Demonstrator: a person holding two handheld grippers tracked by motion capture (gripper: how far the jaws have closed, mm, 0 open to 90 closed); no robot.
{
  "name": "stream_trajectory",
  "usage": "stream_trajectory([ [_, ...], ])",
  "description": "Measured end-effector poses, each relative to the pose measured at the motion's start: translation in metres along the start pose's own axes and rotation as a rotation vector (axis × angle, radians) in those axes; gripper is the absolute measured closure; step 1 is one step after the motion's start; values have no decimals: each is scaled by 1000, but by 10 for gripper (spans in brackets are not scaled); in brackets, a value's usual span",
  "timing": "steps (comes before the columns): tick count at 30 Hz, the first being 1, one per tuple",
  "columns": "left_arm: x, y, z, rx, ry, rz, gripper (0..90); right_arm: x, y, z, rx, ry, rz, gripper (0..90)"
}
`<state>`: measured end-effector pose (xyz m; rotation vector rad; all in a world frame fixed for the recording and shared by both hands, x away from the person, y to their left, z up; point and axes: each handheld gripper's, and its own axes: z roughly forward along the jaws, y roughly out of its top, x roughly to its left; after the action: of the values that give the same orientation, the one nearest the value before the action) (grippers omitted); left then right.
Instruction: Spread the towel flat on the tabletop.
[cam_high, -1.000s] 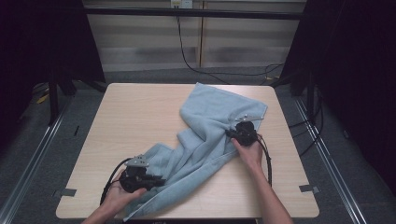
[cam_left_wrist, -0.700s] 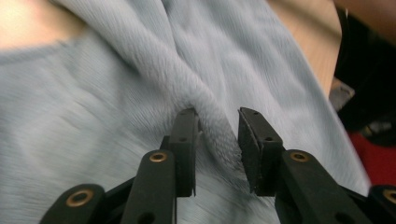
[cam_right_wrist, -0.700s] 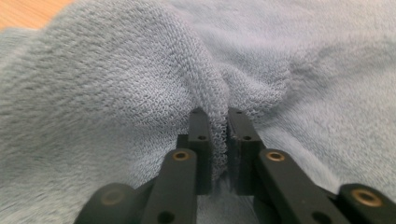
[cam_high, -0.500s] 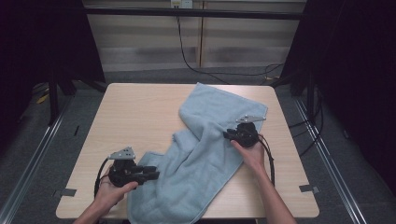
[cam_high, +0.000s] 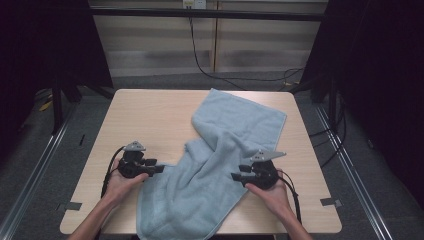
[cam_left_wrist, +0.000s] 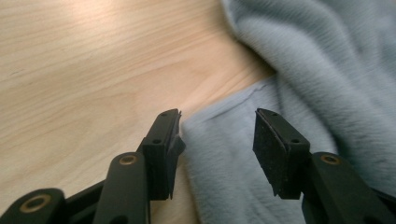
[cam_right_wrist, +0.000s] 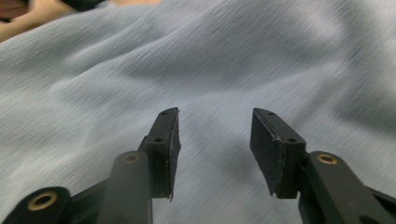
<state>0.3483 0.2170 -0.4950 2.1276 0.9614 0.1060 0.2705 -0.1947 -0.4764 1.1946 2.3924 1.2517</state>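
A light blue towel (cam_high: 220, 160) lies crumpled on the wooden table (cam_high: 145, 115), running from the far right corner to the near edge. My left gripper (cam_high: 160, 168) rests at the towel's left edge, its tips pointing right. In the left gripper view its jaws have just been opening and stand apart over the towel's hem (cam_left_wrist: 219, 140), gripping nothing. My right gripper (cam_high: 235, 177) sits at the towel's right side, pointing left. In the right gripper view its jaws have also just been opening, and they stand apart above the towel (cam_right_wrist: 215, 70) with nothing pinched.
A bare stretch of table lies to the left and far left of the towel. Black cables (cam_high: 295, 197) trail from the grippers toward the near edge. Dark frame posts (cam_high: 57, 100) and curtains surround the table.
Both grippers let go of the towel and opened. The left gripper moved left off the cloth. The right gripper moved toward the near edge. The towel's fold settled flatter.
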Motion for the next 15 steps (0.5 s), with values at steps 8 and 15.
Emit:
stream_trajectory([
  [8,-14,-2,-2,37,34,89,794,17,-38,-19,48,-18,39,454],
  [15,-7,-26,-43,-41,22,31,850,26,-43,-10,81,3,11,439],
])
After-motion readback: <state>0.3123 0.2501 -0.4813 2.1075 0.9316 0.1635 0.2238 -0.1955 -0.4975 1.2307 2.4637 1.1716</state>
